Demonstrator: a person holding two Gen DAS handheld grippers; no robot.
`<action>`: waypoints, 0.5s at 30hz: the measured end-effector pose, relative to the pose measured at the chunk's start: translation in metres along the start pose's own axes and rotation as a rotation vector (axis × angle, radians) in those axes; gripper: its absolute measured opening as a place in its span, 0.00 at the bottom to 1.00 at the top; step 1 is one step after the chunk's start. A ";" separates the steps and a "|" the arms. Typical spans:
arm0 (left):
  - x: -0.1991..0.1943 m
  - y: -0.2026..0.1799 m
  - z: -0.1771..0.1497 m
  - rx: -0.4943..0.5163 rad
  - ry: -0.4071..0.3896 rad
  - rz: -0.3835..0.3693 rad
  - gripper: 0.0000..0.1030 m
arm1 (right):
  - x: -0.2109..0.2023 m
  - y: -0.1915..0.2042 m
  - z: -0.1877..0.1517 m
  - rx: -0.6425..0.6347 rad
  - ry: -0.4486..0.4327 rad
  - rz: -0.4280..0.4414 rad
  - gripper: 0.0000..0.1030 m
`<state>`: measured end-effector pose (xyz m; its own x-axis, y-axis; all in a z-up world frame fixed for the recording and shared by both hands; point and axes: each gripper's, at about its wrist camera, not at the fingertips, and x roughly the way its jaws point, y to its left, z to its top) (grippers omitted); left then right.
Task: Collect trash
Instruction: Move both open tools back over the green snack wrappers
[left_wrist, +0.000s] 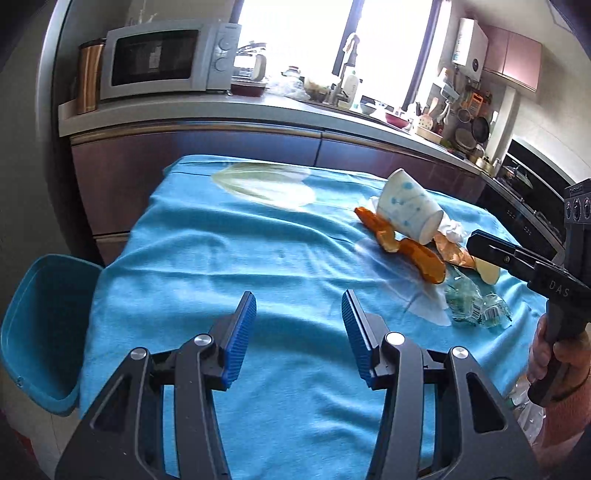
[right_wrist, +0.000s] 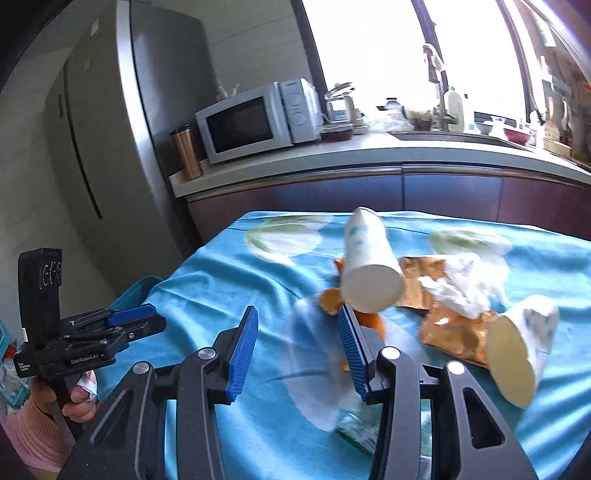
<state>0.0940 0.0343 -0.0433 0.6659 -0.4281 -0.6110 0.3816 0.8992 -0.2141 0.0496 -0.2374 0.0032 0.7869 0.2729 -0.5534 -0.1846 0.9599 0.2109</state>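
The left gripper (left_wrist: 299, 328) hangs over the blue tablecloth (left_wrist: 221, 258) with its blue-padded jaws spread wide and nothing between them. The right gripper (right_wrist: 297, 347) is likewise wide open and empty, its right finger (right_wrist: 351, 350) just in front of the trash heap.

From the left wrist view the trash sits at about two o'clock: a tipped white paper cup (left_wrist: 410, 206) with blue dots leans on orange peel (left_wrist: 417, 254), with crumpled tissue (left_wrist: 452, 229), a gold wrapper (left_wrist: 452, 254) and clear plastic packaging (left_wrist: 472, 306) around it. The right wrist view adds a second paper cup (right_wrist: 521, 347) lying on its side at three o'clock.

A blue bin (left_wrist: 40, 325) stands off the table's edge at nine o'clock. A microwave (left_wrist: 166, 59) sits on the counter (left_wrist: 258, 107) behind, at eleven o'clock.
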 end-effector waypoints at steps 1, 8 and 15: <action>0.004 -0.007 0.001 0.010 0.005 -0.011 0.47 | -0.002 -0.009 -0.002 0.014 -0.005 -0.024 0.42; 0.033 -0.057 0.003 0.079 0.055 -0.109 0.47 | -0.031 -0.067 -0.020 0.102 -0.029 -0.134 0.42; 0.060 -0.117 -0.008 0.160 0.145 -0.249 0.48 | -0.034 -0.096 -0.050 0.183 0.036 -0.138 0.42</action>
<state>0.0839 -0.0953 -0.0612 0.4460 -0.6053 -0.6593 0.6250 0.7379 -0.2547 0.0115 -0.3351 -0.0382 0.7754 0.1452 -0.6146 0.0358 0.9615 0.2724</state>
